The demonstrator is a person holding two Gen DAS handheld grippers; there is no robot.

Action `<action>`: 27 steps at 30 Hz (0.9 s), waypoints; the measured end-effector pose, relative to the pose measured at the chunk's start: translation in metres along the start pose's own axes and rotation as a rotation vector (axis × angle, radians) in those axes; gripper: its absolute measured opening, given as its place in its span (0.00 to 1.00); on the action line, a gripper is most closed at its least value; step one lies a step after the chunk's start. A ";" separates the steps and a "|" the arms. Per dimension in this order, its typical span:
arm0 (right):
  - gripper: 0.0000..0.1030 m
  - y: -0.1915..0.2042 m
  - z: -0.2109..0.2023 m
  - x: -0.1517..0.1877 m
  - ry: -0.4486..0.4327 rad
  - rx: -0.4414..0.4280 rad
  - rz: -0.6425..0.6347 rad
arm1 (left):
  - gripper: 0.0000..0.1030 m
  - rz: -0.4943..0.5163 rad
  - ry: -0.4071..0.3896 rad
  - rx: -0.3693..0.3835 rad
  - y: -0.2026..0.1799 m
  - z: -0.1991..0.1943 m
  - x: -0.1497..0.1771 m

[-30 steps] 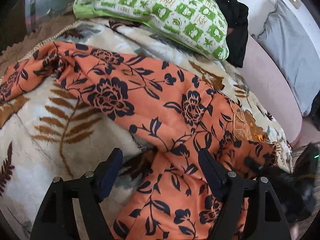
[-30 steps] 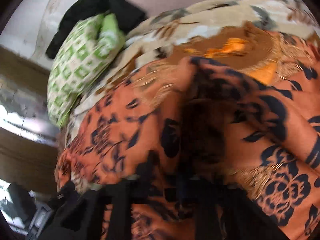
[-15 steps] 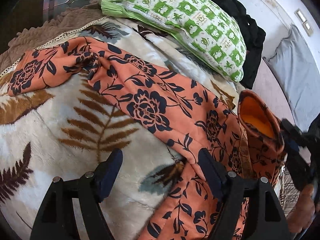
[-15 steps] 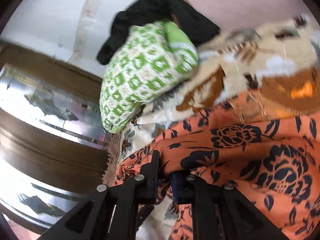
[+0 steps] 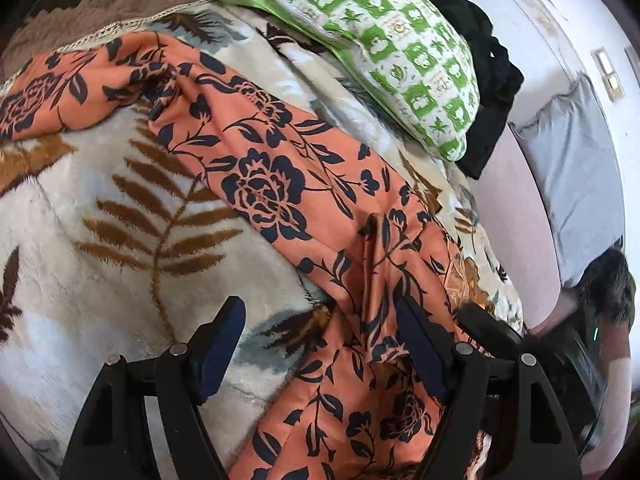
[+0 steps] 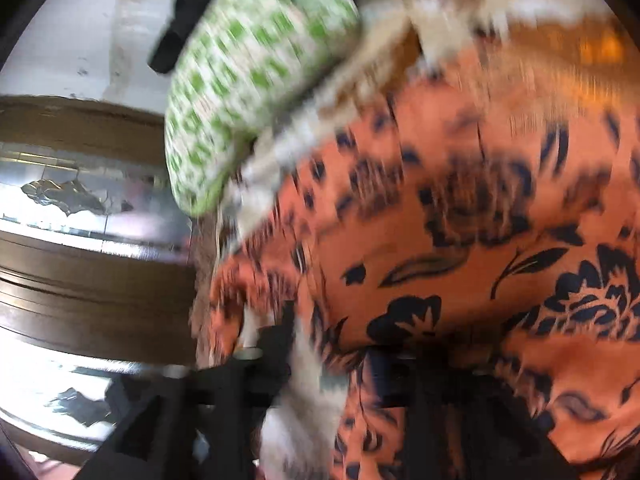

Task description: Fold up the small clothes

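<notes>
Orange floral garment [image 5: 280, 184] spread across leaf-patterned blanket [image 5: 100, 272], near green pillow [image 5: 380, 40]. Left gripper [image 5: 320, 344] wide open, holding nothing, over garment's near edge. Right gripper [image 6: 332, 364] opening, blurred, with cloth between jaws.

Bright daylight; right view motion-blurred, left sharp, edges fisheye-bent

the bed [image 5: 516, 216] is carrying a cream blanket [image 5: 100, 240] with brown leaf print. an orange floral garment [image 5: 280, 184] is lying diagonally across the blanket. a green-and-white pillow [image 5: 384, 40] is resting at the far edge, with black clothing [image 5: 488, 92] lying just beside it on the right.
</notes>
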State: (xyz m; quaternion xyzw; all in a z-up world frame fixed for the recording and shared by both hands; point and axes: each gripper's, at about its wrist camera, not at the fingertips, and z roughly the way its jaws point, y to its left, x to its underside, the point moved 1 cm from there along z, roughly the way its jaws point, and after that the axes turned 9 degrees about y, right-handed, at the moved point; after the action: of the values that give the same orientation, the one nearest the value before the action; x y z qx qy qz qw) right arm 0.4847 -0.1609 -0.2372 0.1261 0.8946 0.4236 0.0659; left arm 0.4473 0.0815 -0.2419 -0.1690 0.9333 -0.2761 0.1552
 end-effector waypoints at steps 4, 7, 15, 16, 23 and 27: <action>0.71 -0.028 -0.029 0.021 -0.030 -0.079 0.021 | 0.76 0.019 0.015 0.000 -0.004 0.005 0.003; 0.71 -0.054 -0.076 0.039 -0.121 -0.057 0.006 | 0.76 0.047 0.000 -0.007 -0.008 0.005 0.005; 0.71 -0.170 -0.188 0.090 -0.341 -0.117 0.227 | 0.75 0.180 -0.059 0.014 -0.044 0.007 0.016; 0.71 -0.181 -0.195 0.095 -0.361 -0.122 0.253 | 0.75 0.199 -0.061 0.015 -0.049 0.009 0.019; 0.71 -0.239 -0.213 0.102 -0.413 -0.097 0.439 | 0.75 0.192 -0.015 0.018 -0.057 0.031 0.021; 0.71 -0.248 -0.221 0.095 -0.488 -0.074 0.474 | 0.75 0.187 -0.069 0.036 -0.058 0.027 0.020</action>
State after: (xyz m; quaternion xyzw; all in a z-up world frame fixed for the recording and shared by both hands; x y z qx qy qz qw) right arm 0.3018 -0.4489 -0.2902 0.4257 0.7823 0.4167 0.1821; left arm 0.4533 0.0151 -0.2345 -0.0877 0.9340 -0.2712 0.2153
